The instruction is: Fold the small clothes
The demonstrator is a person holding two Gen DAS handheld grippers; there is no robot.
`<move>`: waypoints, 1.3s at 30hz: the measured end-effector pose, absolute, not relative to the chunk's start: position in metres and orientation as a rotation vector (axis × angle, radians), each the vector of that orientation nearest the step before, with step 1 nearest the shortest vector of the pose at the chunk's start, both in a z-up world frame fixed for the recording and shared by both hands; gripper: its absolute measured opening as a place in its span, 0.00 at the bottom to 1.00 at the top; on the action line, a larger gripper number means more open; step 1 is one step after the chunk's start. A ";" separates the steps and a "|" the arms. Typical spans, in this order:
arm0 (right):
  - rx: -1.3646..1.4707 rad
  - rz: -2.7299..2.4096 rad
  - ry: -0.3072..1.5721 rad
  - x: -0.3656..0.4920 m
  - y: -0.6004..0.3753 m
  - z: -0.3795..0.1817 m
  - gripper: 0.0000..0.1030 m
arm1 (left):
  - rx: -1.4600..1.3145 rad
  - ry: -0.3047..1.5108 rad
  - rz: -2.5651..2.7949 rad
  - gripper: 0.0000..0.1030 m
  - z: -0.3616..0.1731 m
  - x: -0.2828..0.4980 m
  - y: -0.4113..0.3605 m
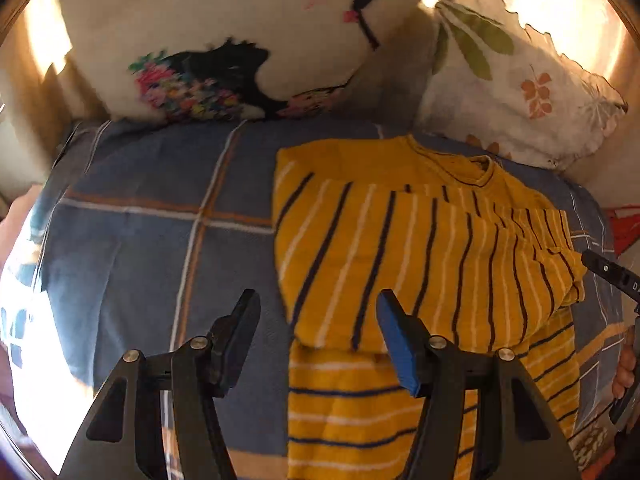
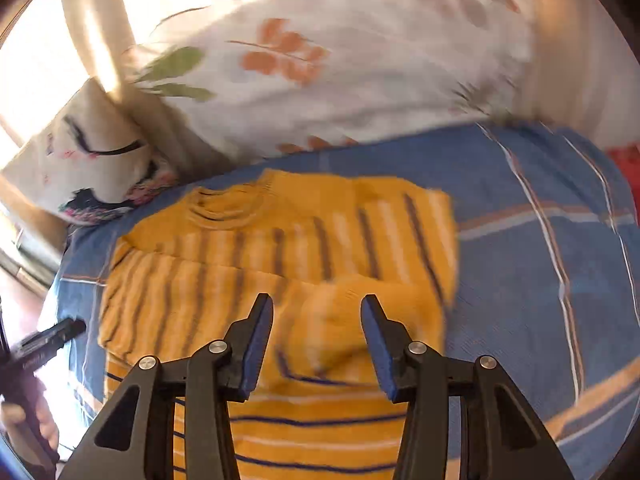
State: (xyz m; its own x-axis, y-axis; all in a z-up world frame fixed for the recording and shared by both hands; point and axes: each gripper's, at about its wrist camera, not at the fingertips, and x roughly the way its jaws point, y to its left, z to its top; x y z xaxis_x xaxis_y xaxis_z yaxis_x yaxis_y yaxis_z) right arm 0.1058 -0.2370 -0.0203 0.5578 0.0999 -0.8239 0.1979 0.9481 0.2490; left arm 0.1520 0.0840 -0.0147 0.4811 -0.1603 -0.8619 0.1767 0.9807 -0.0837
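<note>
Yellow striped sweater point(image 1: 420, 248) lay half-folded on the blue checked bedspread point(image 1: 152, 240), its collar toward twelve o'clock and its hem running down to six. My left tongs point(image 1: 318, 308) hovered with jaws apart and empty, straddling the sweater's nine o'clock edge. My right tongs point(image 2: 317, 312) stood equally parted above a raised fold of the knit, gripping nothing. At twelve o'clock two pillows crowded the bedspread: a cat-print pillow point(image 1: 224, 40) and a leaf-print pillow point(image 1: 520, 92), the latter nearly touching the collar.
</note>
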 end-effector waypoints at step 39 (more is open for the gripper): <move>-0.078 0.331 1.171 0.216 -0.122 -0.077 0.04 | -0.038 1.071 -0.039 0.79 -0.024 0.141 0.107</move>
